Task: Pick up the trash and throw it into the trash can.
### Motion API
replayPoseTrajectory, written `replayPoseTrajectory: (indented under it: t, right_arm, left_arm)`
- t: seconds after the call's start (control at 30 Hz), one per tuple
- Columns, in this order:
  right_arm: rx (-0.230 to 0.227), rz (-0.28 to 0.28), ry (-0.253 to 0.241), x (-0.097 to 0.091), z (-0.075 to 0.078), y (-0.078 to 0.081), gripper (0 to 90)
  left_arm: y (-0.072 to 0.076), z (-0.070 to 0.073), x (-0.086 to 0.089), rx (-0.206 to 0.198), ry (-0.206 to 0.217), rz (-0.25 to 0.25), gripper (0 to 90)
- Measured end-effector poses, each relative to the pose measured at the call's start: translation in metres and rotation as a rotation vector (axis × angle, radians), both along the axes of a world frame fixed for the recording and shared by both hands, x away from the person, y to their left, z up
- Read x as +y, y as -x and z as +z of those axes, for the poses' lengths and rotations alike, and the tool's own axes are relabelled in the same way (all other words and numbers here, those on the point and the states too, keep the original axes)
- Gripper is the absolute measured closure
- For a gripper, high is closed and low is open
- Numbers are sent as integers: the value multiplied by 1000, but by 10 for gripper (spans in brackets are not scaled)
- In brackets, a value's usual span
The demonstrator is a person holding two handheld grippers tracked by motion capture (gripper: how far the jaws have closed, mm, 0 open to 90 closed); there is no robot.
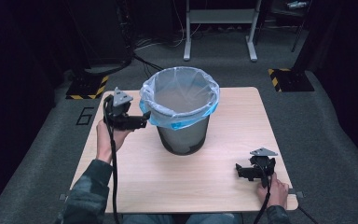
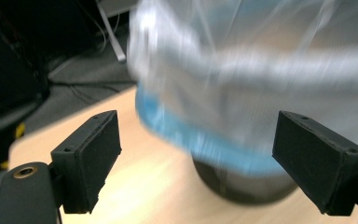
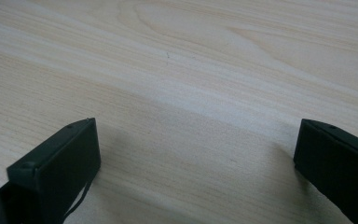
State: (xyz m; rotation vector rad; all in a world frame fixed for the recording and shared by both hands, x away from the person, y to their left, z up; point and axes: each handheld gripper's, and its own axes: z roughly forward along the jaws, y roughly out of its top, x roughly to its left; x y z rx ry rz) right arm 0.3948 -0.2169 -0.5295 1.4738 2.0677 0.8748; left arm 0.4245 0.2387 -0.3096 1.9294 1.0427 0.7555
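A dark bin (image 1: 183, 136) stands mid-table, lined with a clear plastic bag (image 1: 181, 97) whose blue-edged top is folded over the rim. My left gripper (image 1: 143, 121) is held up at the bin's left side, pointing at the folded bag edge, jaws open with nothing between them. In the left gripper view the blurred bag (image 2: 261, 88) and its blue hem (image 2: 214, 144) lie just beyond the open left gripper (image 2: 198, 163). My right gripper (image 1: 239, 170) rests low on the table at the front right, open, with bare wood between the jaws of the right gripper (image 3: 196, 168).
The light wooden table (image 1: 223, 182) carries just the bin. Beyond its far edge are a grey carpeted floor, cables, a metal stand's legs (image 1: 219, 51) and two black-and-yellow striped floor plates (image 1: 289, 79).
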Motion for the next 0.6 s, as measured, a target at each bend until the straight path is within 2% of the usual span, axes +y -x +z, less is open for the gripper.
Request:
replayPoseTrajectory:
  t: [0.17,0.2,0.27,0.33,0.4,0.5,0.6]
  right_arm:
    - [0,0,0,0,0,0,0]
    - [0,0,0,0,0,0,0]
    - [0,0,0,0,0,0,0]
    - [0,0,0,0,0,0,0]
    - [0,0,0,0,0,0,0]
    - [0,0,0,0,0,0,0]
    - [0,0,0,0,0,0,0]
  left_arm:
    - [3,-58,18,101,-27,57,141]
    - [4,-73,22,138,-46,67,138]
    - [5,-99,28,180,-37,83,131]
    - [7,-120,34,229,-56,95,117]
    - [10,-146,41,271,-53,106,101]
    - [12,-172,51,310,-40,123,79]
    - [14,-189,54,326,-48,136,60]
